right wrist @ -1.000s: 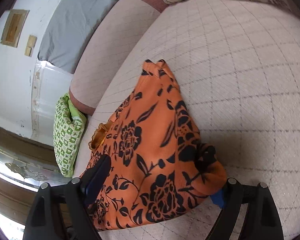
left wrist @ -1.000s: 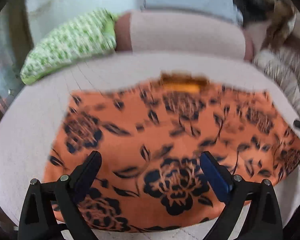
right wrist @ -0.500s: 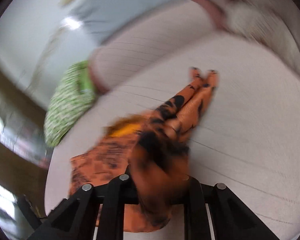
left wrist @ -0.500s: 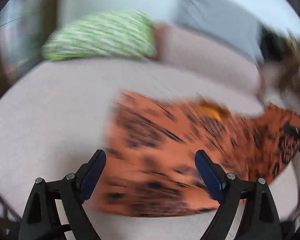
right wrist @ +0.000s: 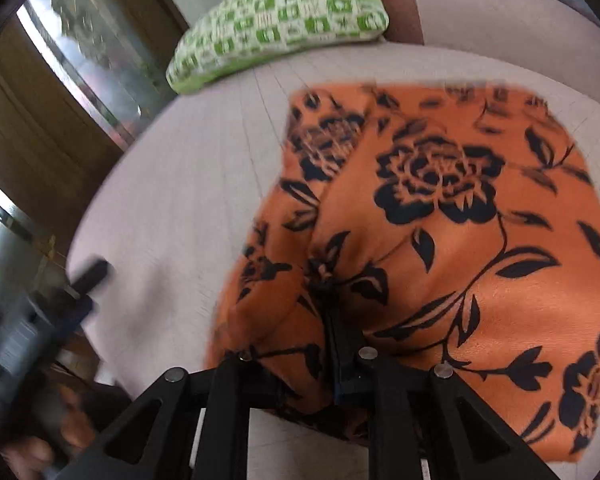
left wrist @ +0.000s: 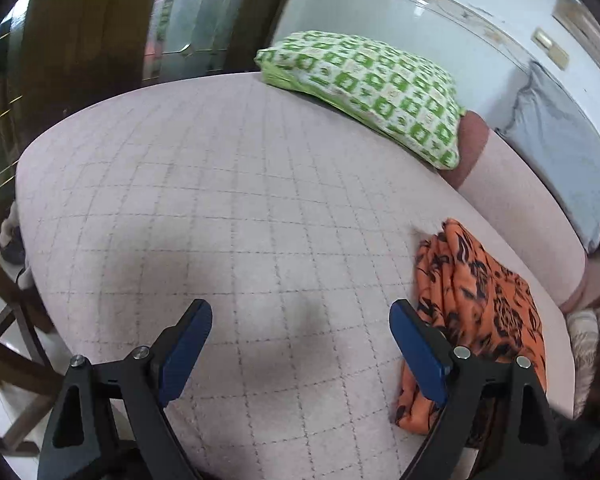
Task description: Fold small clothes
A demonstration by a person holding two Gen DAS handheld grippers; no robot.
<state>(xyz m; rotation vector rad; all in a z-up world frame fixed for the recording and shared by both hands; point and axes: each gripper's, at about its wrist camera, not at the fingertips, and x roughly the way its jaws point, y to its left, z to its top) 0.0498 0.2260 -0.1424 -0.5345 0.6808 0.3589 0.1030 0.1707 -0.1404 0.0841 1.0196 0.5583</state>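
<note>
1. The garment (right wrist: 452,216) lies on the bed (left wrist: 228,208), toward its right side in the left wrist view.
2. The pillow (left wrist: 364,88) sits at the bed's far edge, behind and left of the garment.
3. The left tool (left wrist: 300,334) hangs over bare bed, left of the garment.

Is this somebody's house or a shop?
Most likely a room in a home. There is a soft quilted pink seat or bed with a matching backrest, a green checked pillow lying on it, and a small orange flowered garment being folded there.
</note>
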